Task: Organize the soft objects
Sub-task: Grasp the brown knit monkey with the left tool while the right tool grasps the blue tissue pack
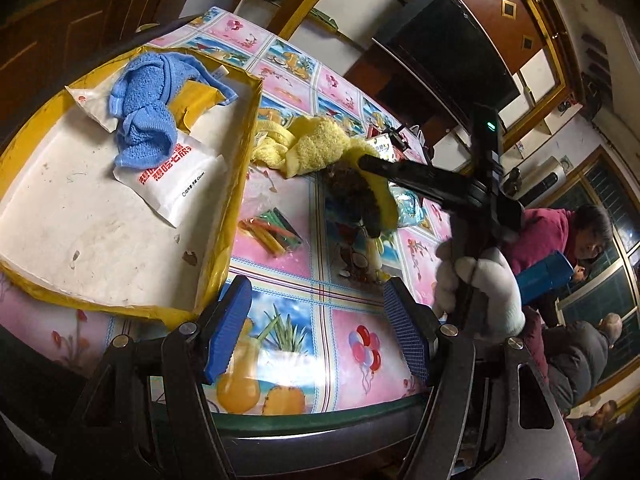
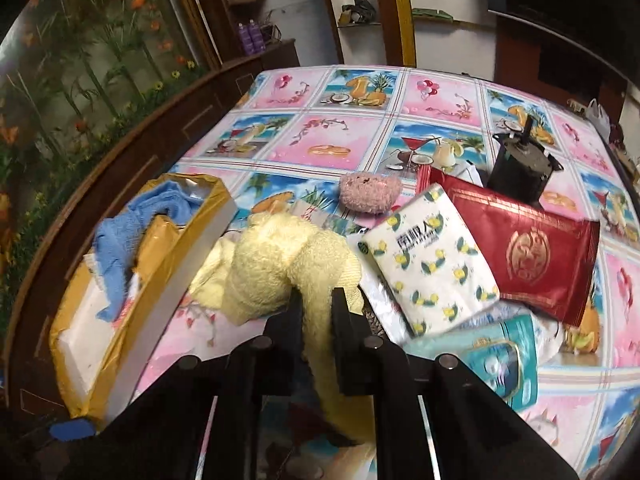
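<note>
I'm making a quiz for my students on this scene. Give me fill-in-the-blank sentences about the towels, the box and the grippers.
1. The right gripper is shut on the ____ towel.
2. The blue towel lies inside the ____ box.
3. The left gripper is ____ and holds nothing.
4. The tissue pack with lemons lies partly on the ____ packet.

Missing words: yellow; yellow; open; red

You see a fluffy terry yellow towel (image 2: 276, 264), a glossy plastic counter (image 2: 360, 128) cover and a shiny red foil pack (image 2: 532, 248).
</note>
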